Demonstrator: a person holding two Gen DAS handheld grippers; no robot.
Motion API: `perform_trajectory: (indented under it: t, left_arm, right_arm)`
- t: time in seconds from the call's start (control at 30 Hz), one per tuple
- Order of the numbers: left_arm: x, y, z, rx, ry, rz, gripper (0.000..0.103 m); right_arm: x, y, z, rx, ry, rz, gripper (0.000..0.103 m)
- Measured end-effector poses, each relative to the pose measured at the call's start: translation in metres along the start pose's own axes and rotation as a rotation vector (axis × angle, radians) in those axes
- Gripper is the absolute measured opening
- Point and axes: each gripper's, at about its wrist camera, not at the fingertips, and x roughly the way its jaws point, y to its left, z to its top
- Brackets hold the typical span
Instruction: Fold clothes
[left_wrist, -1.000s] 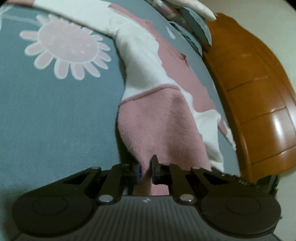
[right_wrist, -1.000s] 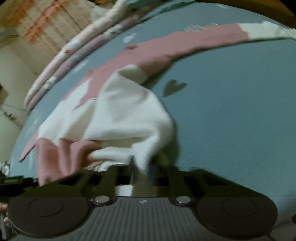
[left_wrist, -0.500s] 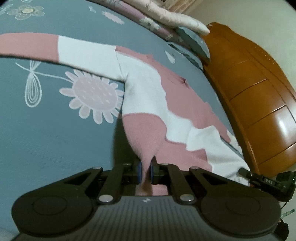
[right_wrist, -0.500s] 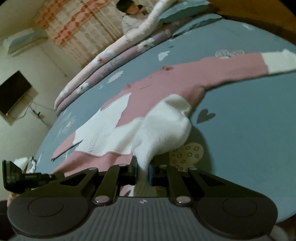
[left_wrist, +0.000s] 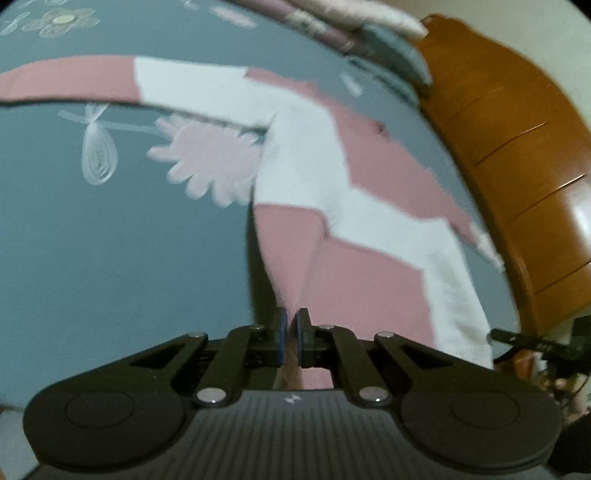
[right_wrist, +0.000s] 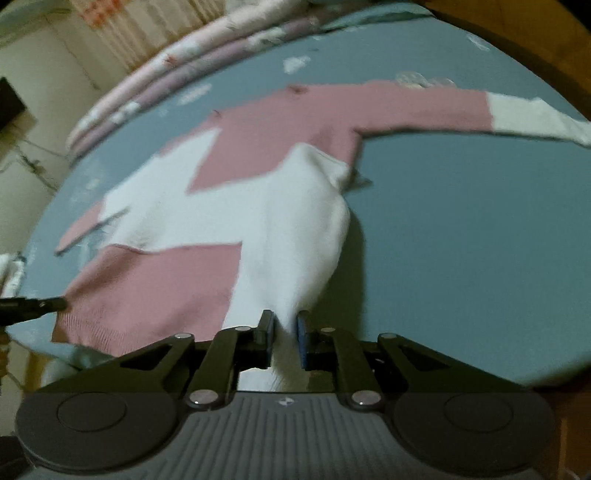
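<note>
Two grippers, left gripper and right gripper, pinch the pink-and-white sweater's hem corners (thin bites); uneven pulling could slip one free.

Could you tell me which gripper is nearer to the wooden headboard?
Right. The left gripper holds the sweater's pink hem corner on the side away from the headboard; the right gripper holds the white corner beside it.

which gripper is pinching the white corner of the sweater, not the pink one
The right gripper: white knit of the sweater runs between its fingers; the left gripper pinches pink.
</note>
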Motion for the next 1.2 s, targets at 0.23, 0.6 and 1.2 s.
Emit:
perform_trajectory:
  t: [0.23,0.6,1.2]
  left_arm:
    - [-0.020,0.004,0.013,0.021,-0.043,0.044,0.003]
    - [0.006,-0.008,0.074,0.034,-0.106,0.036,0.019]
    - [0.148,0.050,0.162,-0.382,-0.134,-0.164,0.032]
  right_arm:
    - [-0.008,-0.008,0.008,0.037,-0.049,0.001,0.029]
    - [0.006,-0.026,0.051,0.091,-0.116,0.037,0.047]
    - [0.109,-0.093,0.143,0.273,-0.145,0.078,0.053]
